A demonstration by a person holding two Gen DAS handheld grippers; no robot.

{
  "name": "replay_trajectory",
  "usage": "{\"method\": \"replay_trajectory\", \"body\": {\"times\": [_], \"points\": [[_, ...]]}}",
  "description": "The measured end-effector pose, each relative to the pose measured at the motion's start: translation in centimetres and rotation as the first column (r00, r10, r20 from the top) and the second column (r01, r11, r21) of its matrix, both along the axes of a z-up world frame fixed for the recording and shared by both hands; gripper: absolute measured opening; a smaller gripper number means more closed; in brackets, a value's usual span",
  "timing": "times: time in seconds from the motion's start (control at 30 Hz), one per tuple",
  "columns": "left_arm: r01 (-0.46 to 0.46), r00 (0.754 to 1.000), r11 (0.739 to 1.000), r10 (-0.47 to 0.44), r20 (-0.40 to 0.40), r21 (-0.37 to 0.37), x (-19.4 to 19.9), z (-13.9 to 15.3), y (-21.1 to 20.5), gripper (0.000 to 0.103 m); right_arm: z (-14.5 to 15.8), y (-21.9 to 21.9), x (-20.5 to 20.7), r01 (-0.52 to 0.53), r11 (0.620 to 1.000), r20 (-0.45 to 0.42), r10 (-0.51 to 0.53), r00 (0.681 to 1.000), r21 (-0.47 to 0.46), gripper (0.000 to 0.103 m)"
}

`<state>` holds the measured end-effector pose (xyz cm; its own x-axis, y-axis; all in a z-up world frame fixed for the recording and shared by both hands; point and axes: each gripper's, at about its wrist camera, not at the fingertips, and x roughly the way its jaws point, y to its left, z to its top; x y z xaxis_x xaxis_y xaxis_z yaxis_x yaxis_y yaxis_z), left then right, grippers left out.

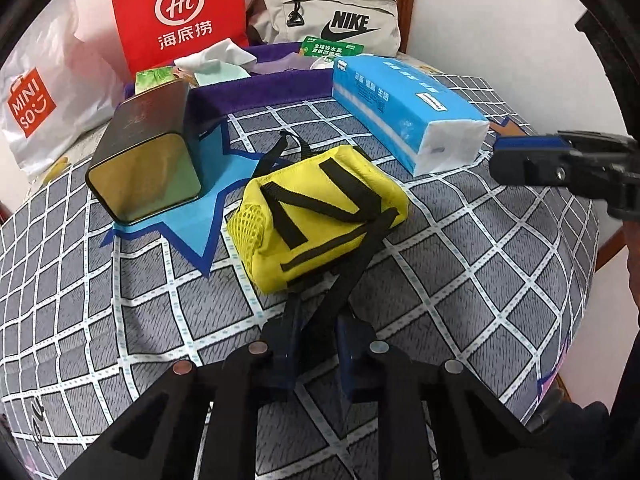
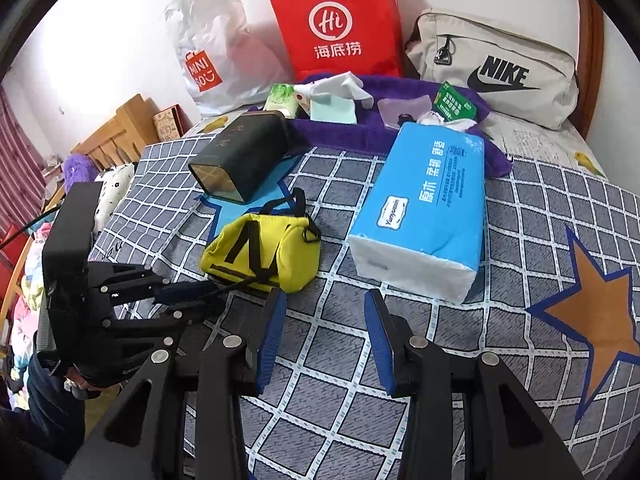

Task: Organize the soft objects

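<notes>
From the left wrist camera, we see the left gripper (image 1: 318, 344) with its jaws drawn close together, pinching the black strap (image 1: 352, 268) of the yellow bag (image 1: 320, 216). The bag lies on the checked bedspread (image 1: 460, 280) just ahead of the jaws, with the strap running from it back down between the fingers. Ahead and to the left of the jaws, a dark tin (image 1: 148, 148) lies on its side. Ahead and to the right lies a blue tissue pack (image 1: 404, 108). Far to the right, the right gripper (image 1: 532, 156) pokes into view.

From the right wrist camera, we see the right gripper (image 2: 326, 336) with its jaws spread apart and only bedspread (image 2: 340, 380) between them. The yellow bag (image 2: 264, 252) sits just ahead and to the left of these jaws, not touching them. The tissue pack (image 2: 428, 208) lies ahead and slightly to the right. To the left, the left gripper (image 2: 208, 292) reaches in, its tips closed on the bag's strap (image 2: 240, 283). Farther ahead, beyond the tin (image 2: 244, 156), a purple towel (image 2: 360, 132), a red paper bag (image 2: 336, 24) and a beige Nike bag (image 2: 496, 68) stand by the wall.
</notes>
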<state>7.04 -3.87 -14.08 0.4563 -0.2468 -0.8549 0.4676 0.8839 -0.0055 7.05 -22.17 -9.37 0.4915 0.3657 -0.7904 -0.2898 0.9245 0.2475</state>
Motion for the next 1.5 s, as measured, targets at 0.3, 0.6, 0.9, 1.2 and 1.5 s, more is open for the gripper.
{"method": "replay_trajectory", "body": {"times": [0.3,0.6,0.9,1.2,1.5], "points": [[-0.034,0.999,0.991,0.033,-0.007,-0.132,-0.1,2.3,1.6,0.004,-0.1,0.5,0.0,-0.02,1.0,-0.001,0.02,1.0,0.0,0.041],[-0.096,0.995,0.975,0.099,0.002,-0.202,0.4,3.7,4.2,0.004,-0.1,2.1,0.6,-0.055,0.999,-0.01,0.055,0.998,-0.001,0.041],[-0.177,0.982,0.962,0.185,0.02,-0.209,1.5,4.3,7.1,0.004,-0.6,5.0,2.3,-0.088,0.996,-0.017,0.088,0.996,-0.008,0.041],[-0.219,0.974,0.948,0.227,0.009,-0.231,2.4,4.1,9.4,0.004,-0.4,8.2,3.7,-0.09,0.994,0.027,0.092,0.995,-0.062,0.041],[-0.23,0.972,0.939,0.236,-0.008,-0.254,2.9,3.6,10.5,0.004,-1.2,9.8,5.0,-0.115,0.993,-0.01,0.115,0.993,-0.003,0.041]]}}
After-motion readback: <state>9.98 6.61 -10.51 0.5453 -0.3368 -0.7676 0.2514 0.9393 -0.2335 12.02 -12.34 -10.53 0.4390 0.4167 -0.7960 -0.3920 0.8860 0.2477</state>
